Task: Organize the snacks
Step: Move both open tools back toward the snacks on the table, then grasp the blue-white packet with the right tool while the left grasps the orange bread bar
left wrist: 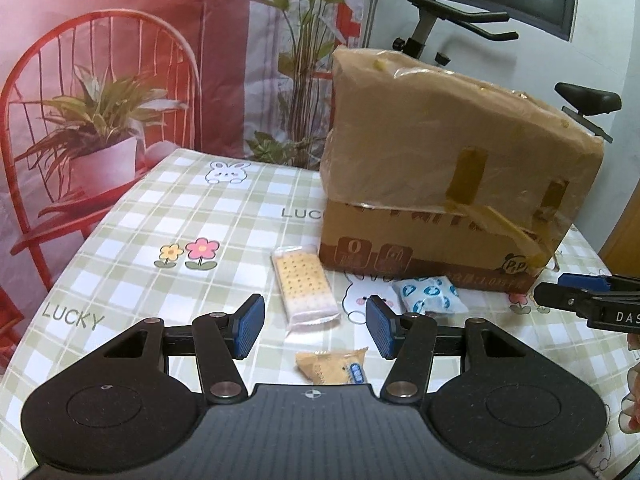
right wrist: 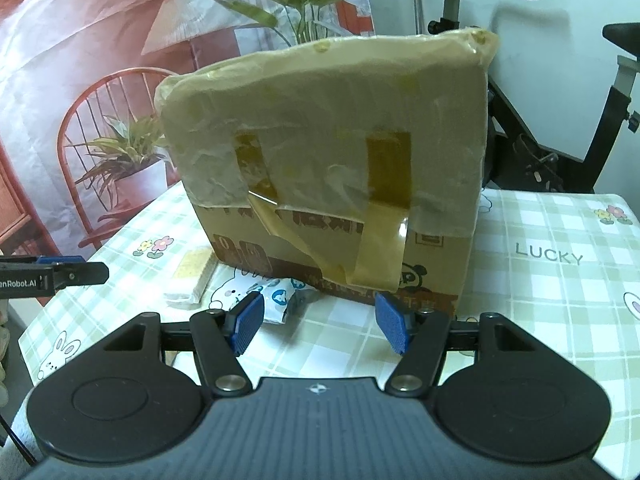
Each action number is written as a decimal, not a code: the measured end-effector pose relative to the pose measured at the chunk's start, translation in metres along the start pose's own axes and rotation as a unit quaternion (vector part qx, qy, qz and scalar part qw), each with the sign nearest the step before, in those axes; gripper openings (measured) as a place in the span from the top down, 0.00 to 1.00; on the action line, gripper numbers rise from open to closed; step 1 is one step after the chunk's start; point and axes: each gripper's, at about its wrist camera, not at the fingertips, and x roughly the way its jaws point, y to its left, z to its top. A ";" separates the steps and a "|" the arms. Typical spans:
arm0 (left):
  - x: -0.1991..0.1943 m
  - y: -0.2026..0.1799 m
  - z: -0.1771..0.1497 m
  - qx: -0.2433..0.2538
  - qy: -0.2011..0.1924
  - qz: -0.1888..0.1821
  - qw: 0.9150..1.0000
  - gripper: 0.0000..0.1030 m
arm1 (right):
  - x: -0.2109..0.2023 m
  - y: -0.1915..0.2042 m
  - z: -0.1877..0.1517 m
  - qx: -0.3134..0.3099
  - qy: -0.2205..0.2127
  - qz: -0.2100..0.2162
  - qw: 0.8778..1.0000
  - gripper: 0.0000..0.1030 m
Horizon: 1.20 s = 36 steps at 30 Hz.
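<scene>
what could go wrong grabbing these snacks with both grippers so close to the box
1. The cracker pack lies against the box; the left gripper may bump the box.
2. The blue-white pouch lies close to both grippers, so they could collide.
3. Loose tape could snag the right gripper.

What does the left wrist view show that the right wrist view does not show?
Only the left wrist view: a small orange snack packet near the left gripper.
Only the right wrist view: bare tablecloth to the right of the cardboard box.
Both: the box, the cracker pack and the blue-and-white packet.
</scene>
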 end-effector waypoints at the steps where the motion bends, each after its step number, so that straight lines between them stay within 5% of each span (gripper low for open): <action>1: 0.000 0.001 -0.002 0.000 0.001 0.002 1.000 0.43 | 0.001 0.000 -0.001 0.001 0.000 0.001 1.000 0.37; 24: 0.024 0.005 -0.021 -0.009 0.032 -0.011 0.999 0.43 | 0.056 0.022 -0.002 0.006 0.026 0.026 0.999 0.37; 36: 0.037 0.022 -0.019 -0.032 0.036 -0.007 0.999 0.44 | 0.117 0.046 0.007 0.016 0.056 -0.003 0.998 0.24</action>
